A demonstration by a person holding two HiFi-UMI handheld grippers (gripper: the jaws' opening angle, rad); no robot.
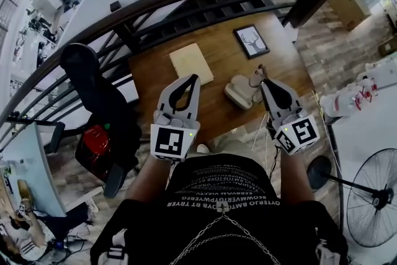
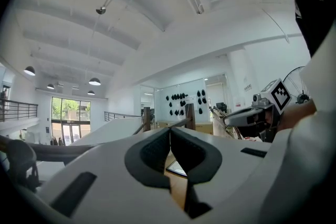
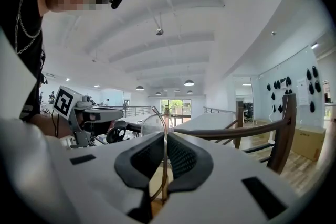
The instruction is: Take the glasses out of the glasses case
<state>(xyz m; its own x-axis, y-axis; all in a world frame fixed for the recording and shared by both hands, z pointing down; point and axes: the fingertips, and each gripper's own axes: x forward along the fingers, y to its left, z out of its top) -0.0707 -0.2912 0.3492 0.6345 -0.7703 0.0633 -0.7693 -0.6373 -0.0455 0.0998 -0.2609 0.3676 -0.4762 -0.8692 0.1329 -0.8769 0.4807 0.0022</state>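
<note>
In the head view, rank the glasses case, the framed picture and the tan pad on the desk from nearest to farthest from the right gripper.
1. The glasses case, just left of the right gripper, which grips the glasses.
2. The framed picture, beyond it toward the desk's far edge.
3. The tan pad, farther left, by the left gripper.

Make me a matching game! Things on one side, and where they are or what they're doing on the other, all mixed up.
Things:
1 glasses
2 glasses case
3 picture frame
4 left gripper

States:
A shut, nothing in it
B pinched in the right gripper
C flat near the table's far edge
D on the table, right beside the right gripper's tip

Pairs: 1-B, 2-D, 3-C, 4-A
</note>
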